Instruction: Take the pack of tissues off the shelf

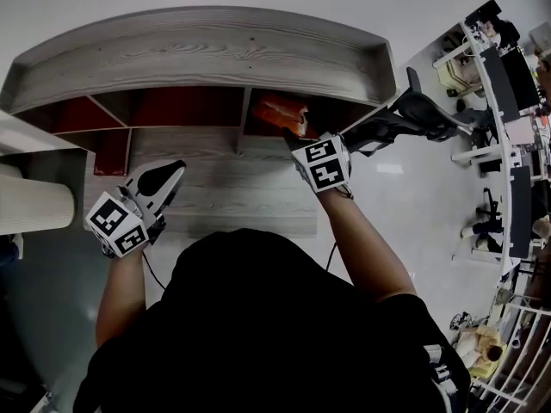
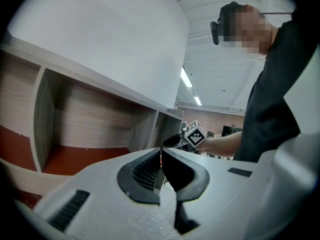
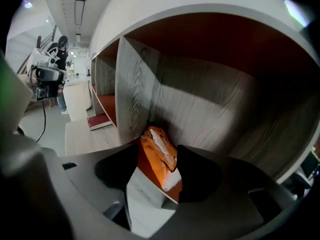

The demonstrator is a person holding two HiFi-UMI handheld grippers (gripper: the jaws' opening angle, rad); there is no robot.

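Observation:
An orange pack of tissues [image 1: 280, 113] lies on the red floor of the right-hand compartment of the curved wooden shelf [image 1: 198, 54]. My right gripper [image 1: 295, 136] points down into that compartment, just in front of the pack. In the right gripper view the jaws of the right gripper [image 3: 156, 160] stand wide open, and the pack [image 3: 161, 145] shows in the gap between them with neither pad pressing on it. My left gripper [image 1: 175, 170] hovers over the wooden ledge [image 1: 232, 192] to the left, and the left gripper [image 2: 161, 151] has its jaws shut on nothing.
Empty red-floored compartments [image 1: 185, 108] fill the shelf's left and middle. A black office chair [image 1: 417, 114] stands close to the shelf's right end. A white cylinder [image 1: 34, 205] is at the far left, and desks [image 1: 508, 84] and a wire rack [image 1: 525, 360] at the right.

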